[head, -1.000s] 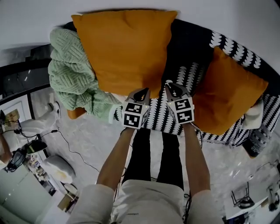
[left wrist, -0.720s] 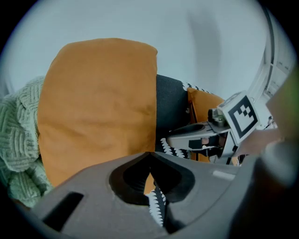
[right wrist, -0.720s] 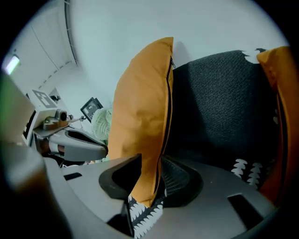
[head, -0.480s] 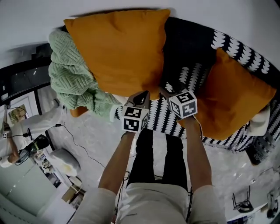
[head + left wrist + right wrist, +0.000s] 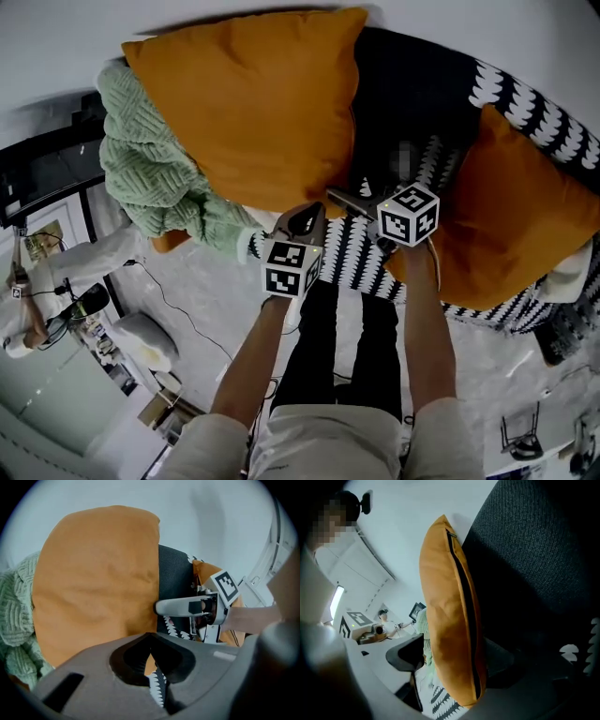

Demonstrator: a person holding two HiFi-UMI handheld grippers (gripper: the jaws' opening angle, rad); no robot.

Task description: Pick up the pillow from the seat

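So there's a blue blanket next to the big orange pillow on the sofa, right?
Not blue: the blanket is green, as the head view shows. It does lie next to the big orange pillow on the sofa.

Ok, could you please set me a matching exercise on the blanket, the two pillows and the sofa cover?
1 blanket
2 left pillow
3 right pillow
4 sofa cover

A orange, apart from the blanket
B green, knitted
C black with white pattern
D orange, against the blanket

Pairs: 1-B, 2-D, 3-A, 4-C
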